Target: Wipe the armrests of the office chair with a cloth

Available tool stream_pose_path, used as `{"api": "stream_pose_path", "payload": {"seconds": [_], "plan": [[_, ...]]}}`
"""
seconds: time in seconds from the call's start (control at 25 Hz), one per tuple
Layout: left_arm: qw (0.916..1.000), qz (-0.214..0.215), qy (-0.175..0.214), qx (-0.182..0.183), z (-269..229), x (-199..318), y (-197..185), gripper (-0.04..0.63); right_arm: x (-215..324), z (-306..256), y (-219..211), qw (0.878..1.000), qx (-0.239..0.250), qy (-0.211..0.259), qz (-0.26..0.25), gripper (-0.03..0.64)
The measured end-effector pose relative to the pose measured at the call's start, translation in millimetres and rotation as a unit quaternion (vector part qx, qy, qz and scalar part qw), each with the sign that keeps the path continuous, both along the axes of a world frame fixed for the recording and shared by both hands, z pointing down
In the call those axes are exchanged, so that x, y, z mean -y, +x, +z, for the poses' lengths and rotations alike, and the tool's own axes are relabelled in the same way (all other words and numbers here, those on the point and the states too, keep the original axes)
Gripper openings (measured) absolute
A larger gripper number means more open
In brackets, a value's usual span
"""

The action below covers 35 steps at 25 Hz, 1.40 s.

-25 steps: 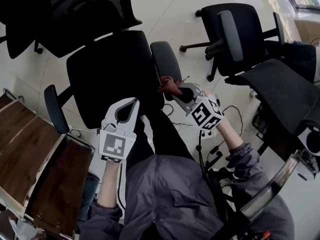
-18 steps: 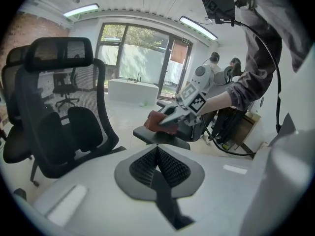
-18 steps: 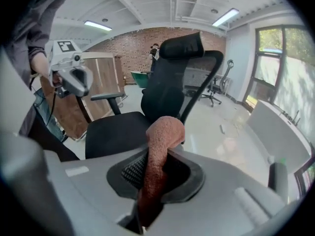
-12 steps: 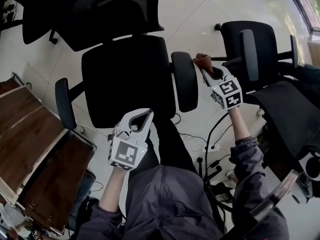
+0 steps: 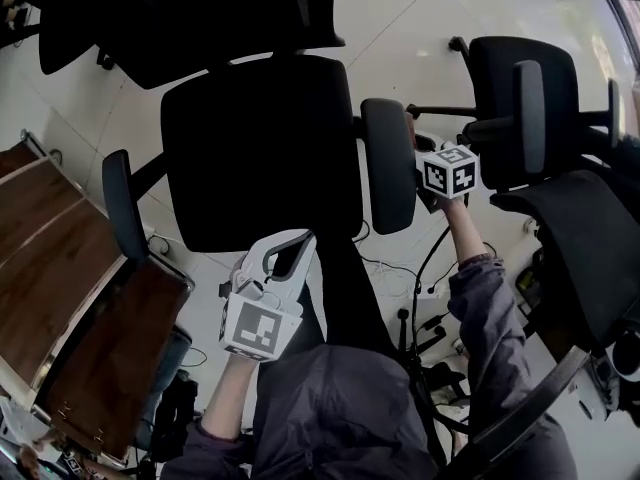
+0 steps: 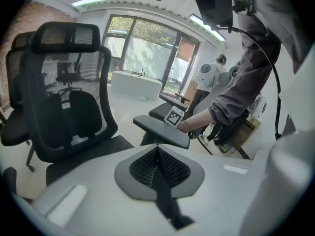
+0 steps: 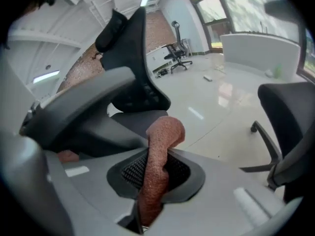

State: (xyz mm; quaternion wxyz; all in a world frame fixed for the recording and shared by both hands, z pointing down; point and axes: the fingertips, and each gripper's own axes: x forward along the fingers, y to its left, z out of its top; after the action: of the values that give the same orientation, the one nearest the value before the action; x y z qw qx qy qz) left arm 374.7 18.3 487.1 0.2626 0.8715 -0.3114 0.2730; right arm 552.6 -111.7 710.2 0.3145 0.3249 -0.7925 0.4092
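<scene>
My right gripper [image 7: 153,183] has its jaws clamped on the cloth [image 7: 161,141]. The cloth stands up out of them as a rust-coloured roll and bends over at the top. The chair's right armrest [image 7: 83,114] runs just left of these jaws and above them. The cloth's top is close to its edge, but I cannot tell whether they touch. From the head view, this gripper [image 5: 432,163] sits against the outer side of that armrest [image 5: 388,163], with the jaw tips tucked behind the pad.

My left gripper [image 5: 290,253] has its jaws pressed together with nothing between them [image 6: 157,166]. It hangs at the front edge of the seat [image 5: 250,138], well apart from the cloth. The right armrest [image 6: 160,130] lies straight ahead of these jaws. The left armrest [image 5: 118,203] is off to their left.
</scene>
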Motion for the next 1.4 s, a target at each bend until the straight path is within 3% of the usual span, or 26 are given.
{"api": "stream_pose_path", "payload": {"seconds": [0.12,0.44,0.8,1.0,1.2,1.4], "plan": [[0.9999,-0.008,-0.009,-0.004,0.8,0.5,4.0,0.015,9.7,30.4,-2.2,0.999,0.018,-0.033,0.026,0.054],[0.9998,-0.010,-0.010,-0.015,-5.6,1.4,12.2,0.015,19.1,72.6,-2.8,0.997,0.021,-0.070,0.032,0.054],[0.9998,-0.005,0.003,-0.019,-20.6,4.0,11.4,0.015,9.8,-32.7,-10.9,0.991,0.123,-0.032,0.040,0.054],[0.9996,-0.001,0.016,-0.022,-32.6,6.8,11.9,0.015,-3.3,-82.9,1.1,0.989,0.143,-0.015,0.046,0.054],[0.9997,-0.001,0.015,-0.021,-34.6,4.5,9.5,0.015,-9.1,-83.4,10.0,0.986,0.151,-0.020,0.061,0.054],[0.9998,0.002,0.010,-0.016,-27.9,3.5,6.8,0.015,0.8,-39.2,1.0,0.986,0.149,-0.045,0.063,0.054]]}}
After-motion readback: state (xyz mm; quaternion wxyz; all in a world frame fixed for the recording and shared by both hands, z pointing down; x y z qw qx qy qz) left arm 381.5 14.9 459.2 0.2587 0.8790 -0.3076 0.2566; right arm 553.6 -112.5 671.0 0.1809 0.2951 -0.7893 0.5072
